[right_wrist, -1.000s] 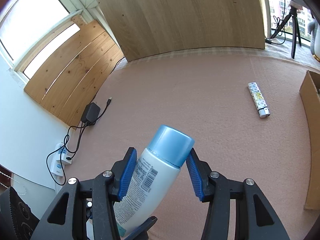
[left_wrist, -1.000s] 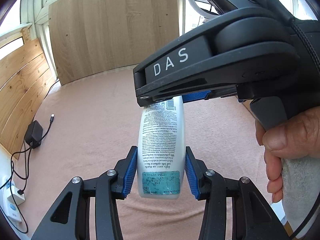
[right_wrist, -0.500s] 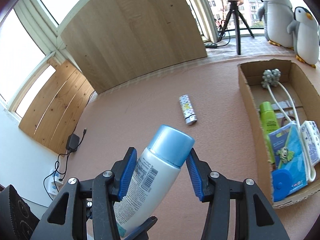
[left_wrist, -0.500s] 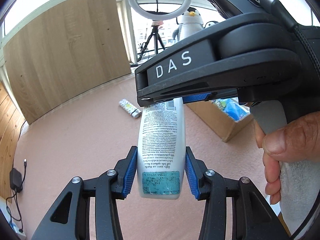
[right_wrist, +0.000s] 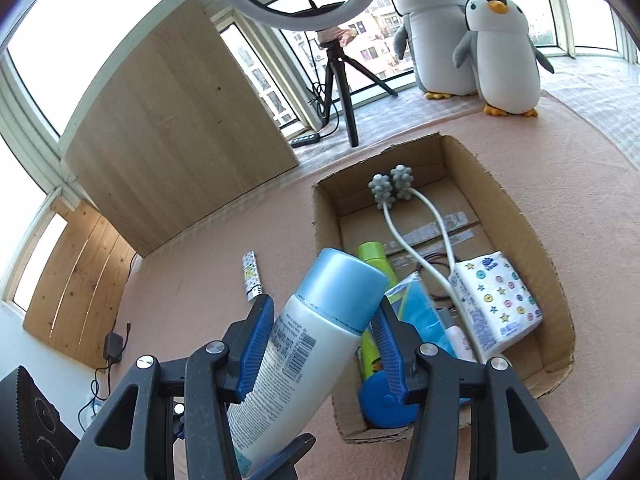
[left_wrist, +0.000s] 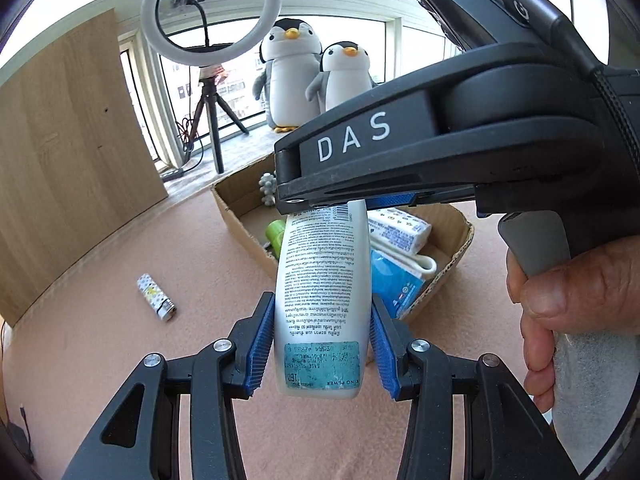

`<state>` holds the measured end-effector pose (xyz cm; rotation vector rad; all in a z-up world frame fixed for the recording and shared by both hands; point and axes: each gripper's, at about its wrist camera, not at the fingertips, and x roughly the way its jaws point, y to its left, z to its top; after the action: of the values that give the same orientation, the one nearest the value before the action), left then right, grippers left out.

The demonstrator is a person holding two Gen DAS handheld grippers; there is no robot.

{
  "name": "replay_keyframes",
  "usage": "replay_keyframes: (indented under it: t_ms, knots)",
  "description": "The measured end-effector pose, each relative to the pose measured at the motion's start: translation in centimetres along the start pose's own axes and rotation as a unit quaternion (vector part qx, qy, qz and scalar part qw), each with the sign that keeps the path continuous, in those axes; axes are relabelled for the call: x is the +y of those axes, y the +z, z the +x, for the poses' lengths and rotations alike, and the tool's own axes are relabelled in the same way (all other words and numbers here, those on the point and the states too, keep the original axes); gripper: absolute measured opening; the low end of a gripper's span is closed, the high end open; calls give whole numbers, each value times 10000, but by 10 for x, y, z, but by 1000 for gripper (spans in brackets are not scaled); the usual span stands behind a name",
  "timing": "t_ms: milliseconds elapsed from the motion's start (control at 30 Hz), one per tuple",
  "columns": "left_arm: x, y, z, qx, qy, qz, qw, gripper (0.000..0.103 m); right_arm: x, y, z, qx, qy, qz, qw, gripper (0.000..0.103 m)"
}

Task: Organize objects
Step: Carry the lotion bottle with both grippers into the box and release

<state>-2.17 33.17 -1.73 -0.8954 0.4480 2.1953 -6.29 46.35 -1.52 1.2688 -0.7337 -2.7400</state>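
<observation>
- Pink carpet (right_wrist: 240, 216) underfoot; tall pale wooden board (right_wrist: 176, 152) against the windows; white ring light on a black tripod (left_wrist: 208, 12); 2 grey-and-white plush penguins (right_wrist: 464, 28) on the sill.
- Open brown cardboard box (right_wrist: 516, 208) on the carpet, holding grey knobbly massager (right_wrist: 392, 188), green tube (right_wrist: 374, 254), patterned tissue pack (right_wrist: 496, 304).
- Patterned lighter (left_wrist: 156, 297) alone left of the box.
- White bottle with blue cap (left_wrist: 320, 300) clamped by left gripper (left_wrist: 318, 346) near its base and right gripper (right_wrist: 326, 340) at its neck, above the box's near edge.

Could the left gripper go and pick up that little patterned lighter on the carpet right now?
Probably not yet: the left gripper is shut on the white bottle. The lighter itself lies unobstructed on the carpet.
</observation>
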Motion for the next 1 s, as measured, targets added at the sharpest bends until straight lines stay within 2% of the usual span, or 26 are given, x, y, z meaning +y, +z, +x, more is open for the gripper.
replay_keyframes:
  t_ms: [233, 700, 767, 800, 833, 867, 1000]
  knots:
    - [-6, 26, 21, 23, -128, 58, 9999, 48, -24, 17, 2, -67, -90, 166, 9998, 46]
    - [-10, 59, 52, 32, -192, 0, 9998, 49, -53, 49, 11, -69, -138, 271, 9995, 46]
    - [-9, 60, 54, -52, 41, -62, 10000, 76, -58, 51, 14, -31, -237, 238, 9994, 46]
    - [-8, 60, 54, -66, 187, -70, 9998, 97, -61, 52, 15, -16, -400, 204, 9990, 47]
    - [-7, 58, 52, -129, 253, -61, 9996, 102, -64, 52, 16, -20, -571, 174, 9982, 47]
    - [-4, 56, 49, -172, 213, -32, 9996, 102, -67, 52, 15, -48, -694, 182, 9974, 47]
    - [13, 43, 40, -86, 263, -81, 9996, 102, -60, 56, 8, -128, -746, 31, 9971, 47]
